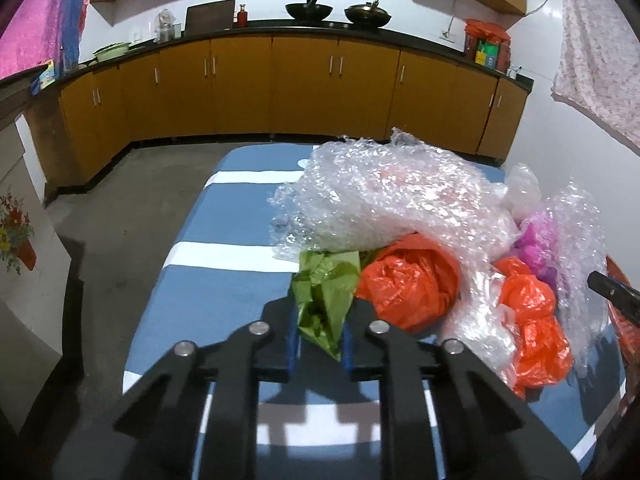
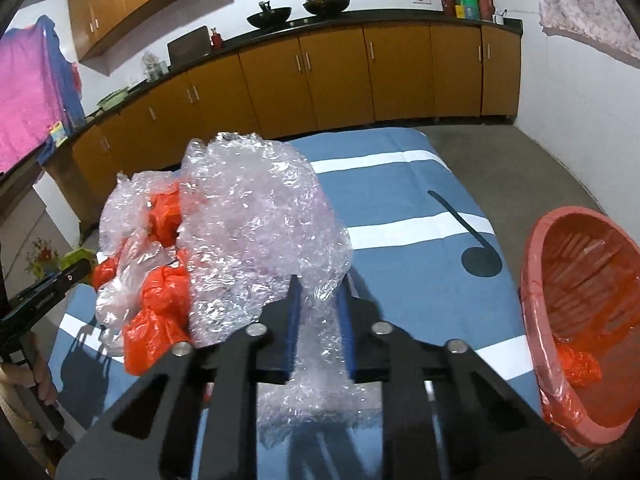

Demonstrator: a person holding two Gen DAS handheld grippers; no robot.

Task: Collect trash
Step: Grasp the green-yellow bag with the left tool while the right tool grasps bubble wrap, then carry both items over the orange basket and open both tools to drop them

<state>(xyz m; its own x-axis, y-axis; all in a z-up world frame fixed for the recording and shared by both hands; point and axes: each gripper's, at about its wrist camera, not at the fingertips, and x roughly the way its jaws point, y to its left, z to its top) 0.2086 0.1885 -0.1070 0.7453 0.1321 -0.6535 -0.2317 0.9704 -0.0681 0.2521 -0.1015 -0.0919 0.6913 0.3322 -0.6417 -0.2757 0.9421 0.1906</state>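
Green plastic bag point(image 1: 324, 300) is pinched between the left gripper point(image 1: 320, 334) fingers, sitting right at its tips on the blue striped table cover point(image 1: 224, 280). Just to that claw's right is an orange bag point(image 1: 412, 284) under crumpled bubble wrap point(image 1: 384, 196). The right gripper point(image 2: 320, 320) is clamped on bubble wrap too, and the red basket point(image 2: 536, 248) lined with an orange bag sits off to its right.
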